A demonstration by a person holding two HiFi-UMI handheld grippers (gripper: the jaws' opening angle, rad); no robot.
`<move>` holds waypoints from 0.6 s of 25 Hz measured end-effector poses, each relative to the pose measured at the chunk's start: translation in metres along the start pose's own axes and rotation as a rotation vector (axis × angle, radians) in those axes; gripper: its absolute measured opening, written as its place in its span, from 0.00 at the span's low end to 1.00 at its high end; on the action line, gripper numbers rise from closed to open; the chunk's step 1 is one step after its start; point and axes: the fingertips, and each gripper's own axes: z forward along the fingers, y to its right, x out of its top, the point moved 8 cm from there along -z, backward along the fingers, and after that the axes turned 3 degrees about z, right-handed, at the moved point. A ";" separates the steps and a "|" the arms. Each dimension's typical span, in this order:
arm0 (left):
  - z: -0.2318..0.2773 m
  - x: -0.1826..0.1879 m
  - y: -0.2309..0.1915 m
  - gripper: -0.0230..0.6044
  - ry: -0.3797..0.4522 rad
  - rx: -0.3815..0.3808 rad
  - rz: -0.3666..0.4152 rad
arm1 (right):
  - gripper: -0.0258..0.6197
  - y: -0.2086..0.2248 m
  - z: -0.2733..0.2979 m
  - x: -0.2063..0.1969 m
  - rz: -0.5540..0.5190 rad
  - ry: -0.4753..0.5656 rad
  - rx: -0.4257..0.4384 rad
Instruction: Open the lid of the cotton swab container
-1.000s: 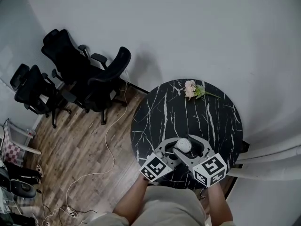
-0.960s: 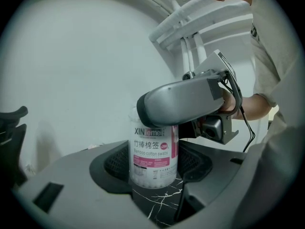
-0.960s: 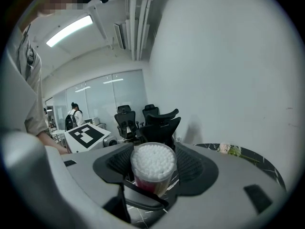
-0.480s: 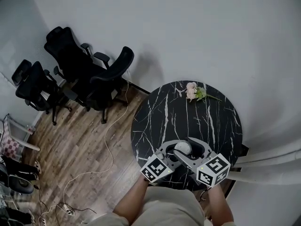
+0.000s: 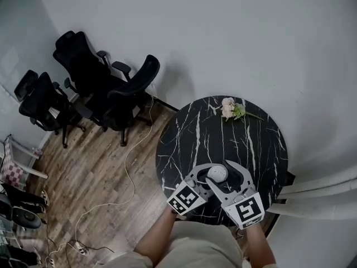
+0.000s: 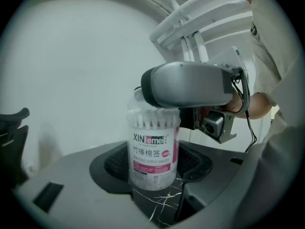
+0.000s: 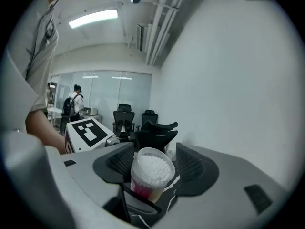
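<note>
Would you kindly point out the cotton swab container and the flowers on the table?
cotton swab container (image 6: 151, 151): left gripper view, on its printed label.
flowers (image 5: 226, 107): head view, on the pink blooms.

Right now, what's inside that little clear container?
Cotton swabs, packed upright, white tips showing at the top of the container. Its printed label hides most of their stems.

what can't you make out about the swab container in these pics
- Left gripper view: a finger of the right gripper covers the lid.
- Right gripper view: a finger of the left gripper hides the cotton swab container base.
- Right gripper view: cannot tell whether its fingers touch the lid.
- Head view: container too small, label unreadable.
</note>
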 end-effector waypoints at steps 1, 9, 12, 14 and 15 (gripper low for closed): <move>0.000 -0.001 -0.001 0.45 -0.002 0.004 -0.002 | 0.50 -0.001 -0.001 0.004 -0.061 0.012 -0.014; -0.004 0.001 -0.012 0.45 0.000 0.045 -0.013 | 0.50 -0.021 -0.020 0.021 -0.056 0.162 0.005; -0.007 0.001 -0.016 0.45 -0.004 0.058 -0.014 | 0.49 -0.036 -0.024 0.016 0.066 0.215 0.099; -0.006 -0.001 -0.018 0.45 -0.004 0.065 -0.024 | 0.49 -0.037 -0.026 0.009 0.096 0.182 0.126; -0.006 -0.001 -0.019 0.45 -0.002 0.067 -0.030 | 0.49 -0.036 -0.026 0.007 0.111 0.165 0.139</move>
